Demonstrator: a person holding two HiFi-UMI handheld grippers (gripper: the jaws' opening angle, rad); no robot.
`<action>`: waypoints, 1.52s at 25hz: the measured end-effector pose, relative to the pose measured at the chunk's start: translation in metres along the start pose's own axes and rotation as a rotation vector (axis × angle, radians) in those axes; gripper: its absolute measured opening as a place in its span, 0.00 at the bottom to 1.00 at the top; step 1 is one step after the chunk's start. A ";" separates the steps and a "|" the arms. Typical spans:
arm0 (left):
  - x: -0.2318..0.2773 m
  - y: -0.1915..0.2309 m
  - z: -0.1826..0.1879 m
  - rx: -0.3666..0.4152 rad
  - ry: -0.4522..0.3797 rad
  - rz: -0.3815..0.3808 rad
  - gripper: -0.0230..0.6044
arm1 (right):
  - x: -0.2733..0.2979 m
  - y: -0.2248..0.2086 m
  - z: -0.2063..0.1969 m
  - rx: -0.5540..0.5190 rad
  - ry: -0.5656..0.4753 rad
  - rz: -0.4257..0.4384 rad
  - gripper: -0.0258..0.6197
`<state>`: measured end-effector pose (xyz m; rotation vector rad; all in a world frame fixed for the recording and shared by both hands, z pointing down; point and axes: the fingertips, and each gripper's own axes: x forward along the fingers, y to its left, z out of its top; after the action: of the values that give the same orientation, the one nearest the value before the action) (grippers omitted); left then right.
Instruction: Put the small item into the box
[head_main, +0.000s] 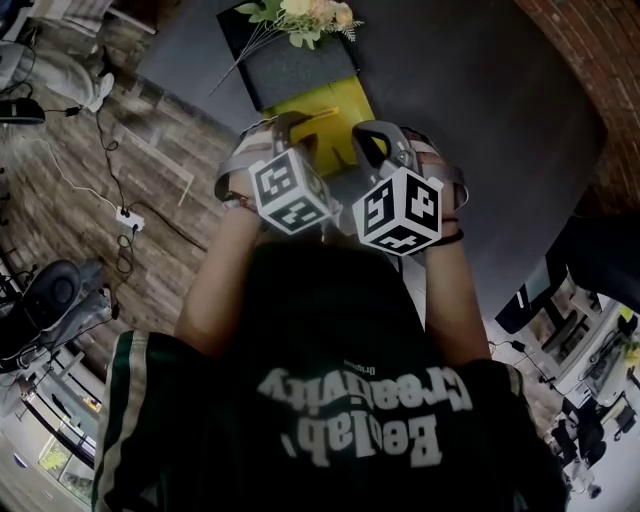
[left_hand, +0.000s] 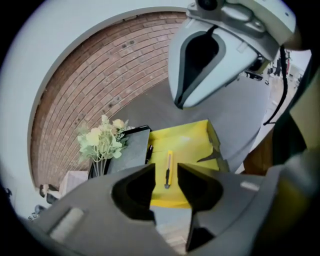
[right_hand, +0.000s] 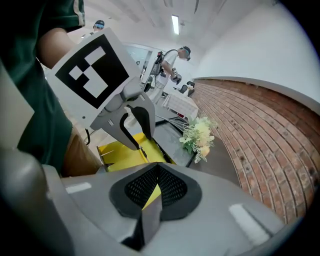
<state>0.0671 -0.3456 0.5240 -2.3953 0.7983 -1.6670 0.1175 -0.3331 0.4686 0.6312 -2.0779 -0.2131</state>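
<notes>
The left gripper (left_hand: 165, 189) is held with its jaws moderately apart and nothing between them. The right gripper (right_hand: 157, 175) is closed pad to pad, empty. Just beyond the left jaws, the slim yellow utility knife (left_hand: 169, 169) lies on the floor of the flat yellow cardboard box (left_hand: 190, 142). The placing is judged done, so a clear withdrawal is called for next. Farther left stand pale artificial flowers (left_hand: 102, 140).

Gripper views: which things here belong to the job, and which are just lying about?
Job:
yellow box
small yellow utility knife, lying in the box
left tool, open
right tool, shut, empty

Lying about:
flower bunch
dark tray under the flowers, beside the box
</notes>
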 end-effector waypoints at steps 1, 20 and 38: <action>-0.006 0.000 0.001 0.005 -0.002 0.011 0.25 | -0.004 0.000 0.003 -0.007 -0.006 -0.012 0.05; -0.100 0.025 0.041 0.029 -0.116 0.126 0.24 | -0.056 -0.002 0.034 0.033 -0.114 -0.085 0.05; -0.139 0.032 0.054 0.102 -0.249 0.158 0.04 | -0.076 -0.006 0.052 0.021 -0.111 -0.191 0.05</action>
<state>0.0686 -0.3171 0.3744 -2.3403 0.8145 -1.2874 0.1105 -0.3038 0.3809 0.8486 -2.1282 -0.3432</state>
